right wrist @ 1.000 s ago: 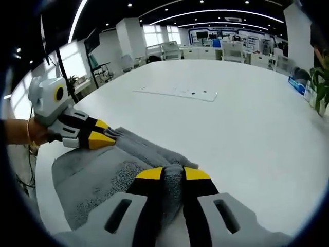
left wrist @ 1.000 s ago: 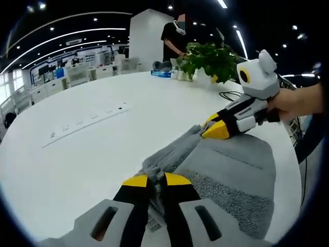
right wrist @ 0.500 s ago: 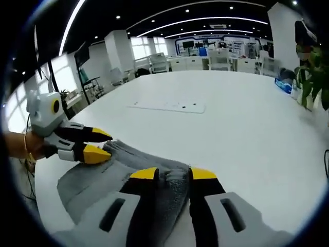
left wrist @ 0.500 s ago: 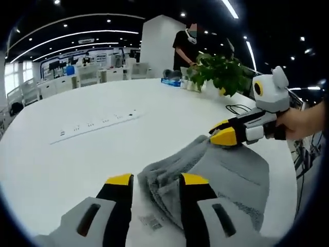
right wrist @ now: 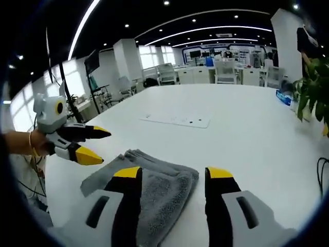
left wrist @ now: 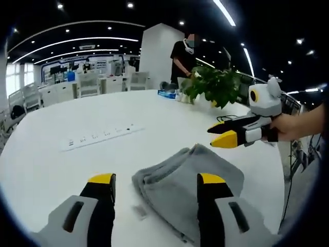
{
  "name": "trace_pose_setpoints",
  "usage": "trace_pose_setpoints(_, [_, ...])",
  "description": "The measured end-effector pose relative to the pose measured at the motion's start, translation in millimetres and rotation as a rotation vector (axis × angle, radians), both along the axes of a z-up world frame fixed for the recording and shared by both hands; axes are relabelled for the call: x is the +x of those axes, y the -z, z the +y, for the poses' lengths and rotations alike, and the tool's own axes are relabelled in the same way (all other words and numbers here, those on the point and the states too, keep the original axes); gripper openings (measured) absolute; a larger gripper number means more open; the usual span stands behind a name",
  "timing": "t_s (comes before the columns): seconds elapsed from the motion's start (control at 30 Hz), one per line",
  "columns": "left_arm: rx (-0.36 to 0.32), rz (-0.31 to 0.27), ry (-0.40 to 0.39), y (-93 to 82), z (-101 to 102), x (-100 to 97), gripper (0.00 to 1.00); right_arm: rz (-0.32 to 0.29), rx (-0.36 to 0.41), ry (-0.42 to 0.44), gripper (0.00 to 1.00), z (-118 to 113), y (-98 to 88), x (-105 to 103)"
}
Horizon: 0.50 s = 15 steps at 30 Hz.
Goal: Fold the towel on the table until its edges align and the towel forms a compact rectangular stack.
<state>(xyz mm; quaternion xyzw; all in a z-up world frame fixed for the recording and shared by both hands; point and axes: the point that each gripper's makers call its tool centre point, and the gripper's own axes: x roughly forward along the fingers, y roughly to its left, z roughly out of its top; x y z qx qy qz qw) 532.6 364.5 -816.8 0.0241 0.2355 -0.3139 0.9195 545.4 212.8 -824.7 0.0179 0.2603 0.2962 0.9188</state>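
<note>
Grey terry-cloth towel (left wrist: 182, 180) lies folded on the round white table (left wrist: 77, 170), near the edge closest to the person, its layered fold edges stacked toward the table's middle. In the right gripper view the grey terry-cloth towel (right wrist: 154, 180) reads as a roughly rectangular stack of several layers, though one corner juts out at the side and the edges look only loosely matched.

The left gripper (left wrist: 156, 179) hovers above the cloth with its yellow-tipped jaws spread wide and nothing between them. The right gripper (right wrist: 174, 173) is likewise wide apart and holds nothing; from the left gripper view it hangs in the air beyond the towel, clear of it.

My judgement: the folding is mostly done, and what may be left is squaring the loose corner and checking that the edges line up.

A small pale tag (left wrist: 139, 211) lies at the towel's near edge, its print too small to read. A long flat white power strip (left wrist: 97, 138) lies farther off, with no legible markings. A green potted plant (left wrist: 213, 85) stands at the far rim
</note>
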Motion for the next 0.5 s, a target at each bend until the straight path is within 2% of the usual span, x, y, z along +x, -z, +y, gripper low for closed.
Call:
trace_pose_setpoints(0.17, [0.003,-0.024,0.013,-11.1,-1,-18.4,0.73,-0.005,0.005,-0.011,0.57,-5,-7.8,-17])
trace_pose_setpoints(0.27, [-0.002,-0.038,0.024,-16.7,0,-36.7,0.74,-0.027,0.006,-0.022,0.58,-9,-16.2,-29])
trace_pose_setpoints(0.5, [0.021,-0.037,0.041,-15.7,1,-77.6,0.77,-0.045,0.004,-0.027,0.62,-15,-24.9,-58])
